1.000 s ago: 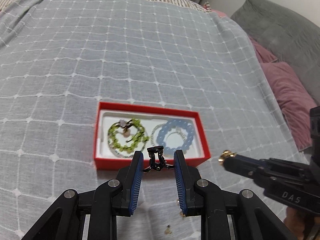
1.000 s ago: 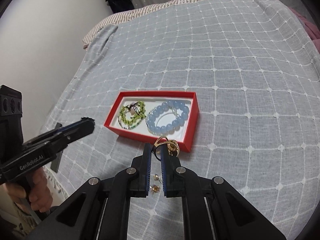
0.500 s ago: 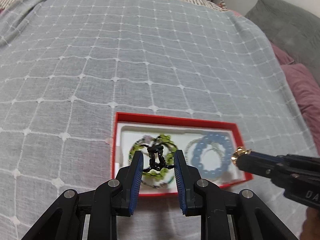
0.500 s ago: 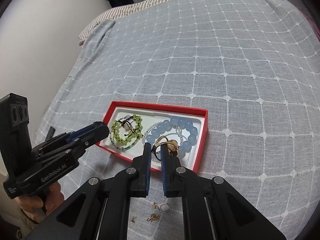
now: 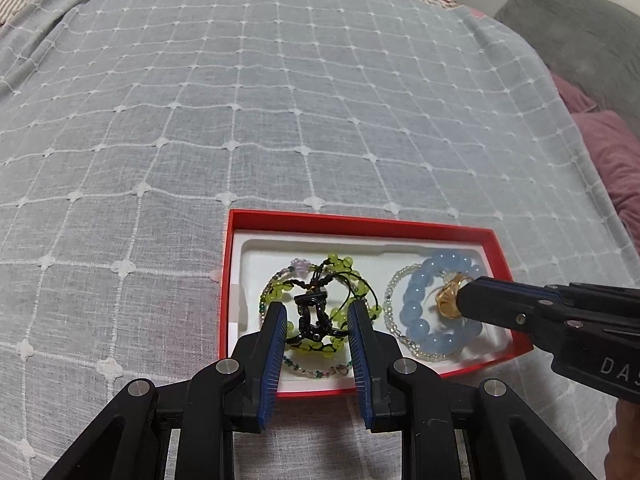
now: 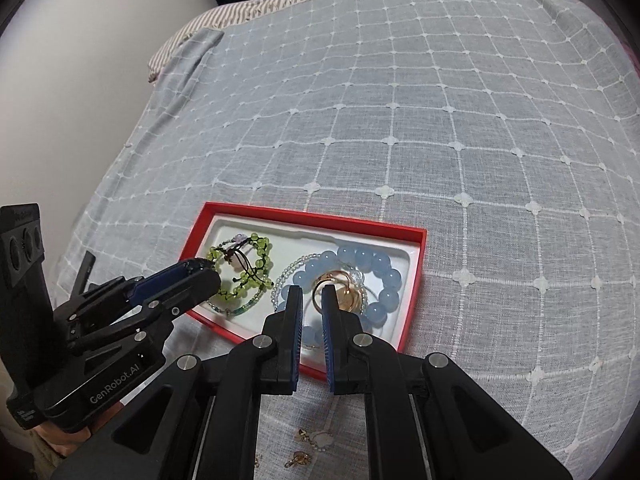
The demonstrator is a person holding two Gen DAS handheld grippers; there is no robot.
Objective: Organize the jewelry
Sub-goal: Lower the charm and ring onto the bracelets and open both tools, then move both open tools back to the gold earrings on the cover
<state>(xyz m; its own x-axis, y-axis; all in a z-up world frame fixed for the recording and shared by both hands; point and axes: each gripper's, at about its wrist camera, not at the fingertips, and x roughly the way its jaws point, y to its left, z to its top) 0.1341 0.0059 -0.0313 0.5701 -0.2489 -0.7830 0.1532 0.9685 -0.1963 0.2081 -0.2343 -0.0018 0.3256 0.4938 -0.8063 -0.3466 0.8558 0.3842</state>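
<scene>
**Right wrist view finds loose pieces outside the box**

Small gold earrings (image 6: 301, 458) lie on the bedspread (image 6: 400, 120), unseen from the left wrist. Left gripper (image 5: 316, 312) pinches a black clasp (image 5: 311, 314) over the green bracelet (image 5: 340, 264); right gripper (image 6: 312, 294) narrowly clamps a gold ring (image 6: 336, 288) above the blue bracelet (image 6: 360, 258) inside the red box (image 6: 312, 216).

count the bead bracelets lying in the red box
4, maybe more hidden. Green bead bracelet and thin multicoloured strand in the red box's left half; blue bead bracelet and clear bead strand in its right half.

"GenRobot.AI" on left gripper (image 6: 200, 276) body
</scene>
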